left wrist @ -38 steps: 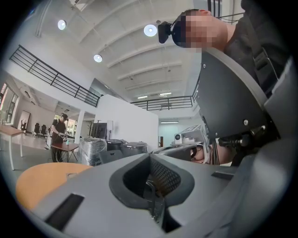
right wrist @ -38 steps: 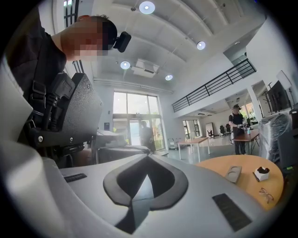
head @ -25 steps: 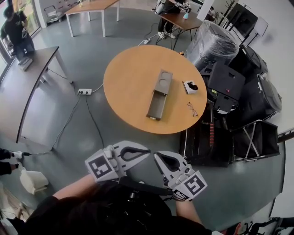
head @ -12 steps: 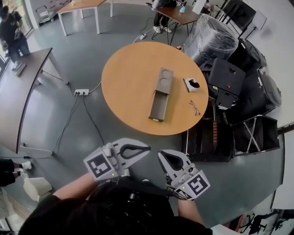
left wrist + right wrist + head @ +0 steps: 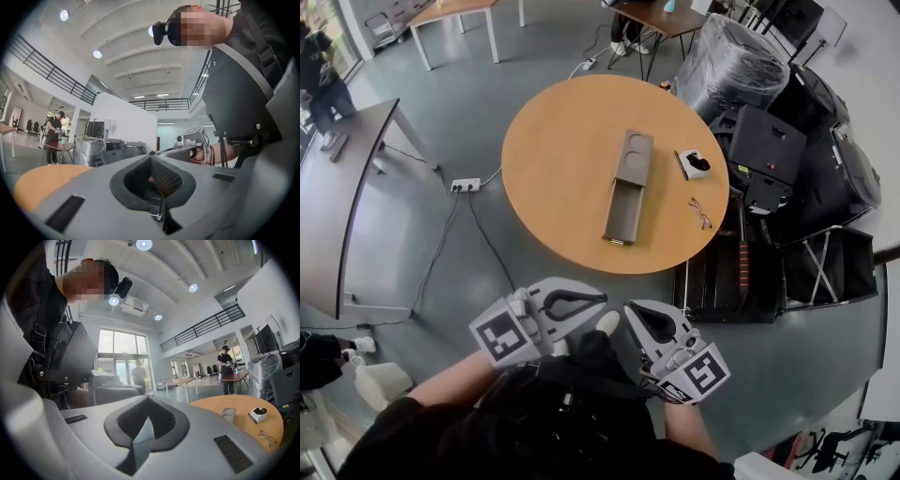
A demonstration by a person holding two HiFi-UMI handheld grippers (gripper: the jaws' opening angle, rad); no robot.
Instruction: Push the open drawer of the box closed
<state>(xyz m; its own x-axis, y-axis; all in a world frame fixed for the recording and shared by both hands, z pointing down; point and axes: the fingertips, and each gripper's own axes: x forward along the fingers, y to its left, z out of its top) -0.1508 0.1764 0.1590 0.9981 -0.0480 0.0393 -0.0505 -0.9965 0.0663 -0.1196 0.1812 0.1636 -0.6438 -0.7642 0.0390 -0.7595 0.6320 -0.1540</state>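
Note:
The grey box point(image 5: 634, 157) lies in the middle of the round wooden table point(image 5: 553, 159), with its drawer point(image 5: 622, 214) pulled out toward me. Both grippers hang low by my body, well short of the table. My left gripper point(image 5: 602, 302) is shut and holds nothing; in its own view the jaws meet at the left gripper's tip point(image 5: 150, 157). My right gripper point(image 5: 628, 310) is likewise shut and empty, its tip point(image 5: 149, 398) pointing past the table point(image 5: 239, 405), where the box point(image 5: 228, 414) shows small at the right.
On the table right of the box sit a small white tray with a dark item point(image 5: 693, 164) and a pair of glasses point(image 5: 700, 214). Black cases point(image 5: 769, 169) crowd the table's right side. A power strip point(image 5: 465, 185) and cables lie on the floor at the left.
The table has drifted slightly up and nearer in the head view. A shoe now shows between the two grippers. Both grippers stay shut and low.

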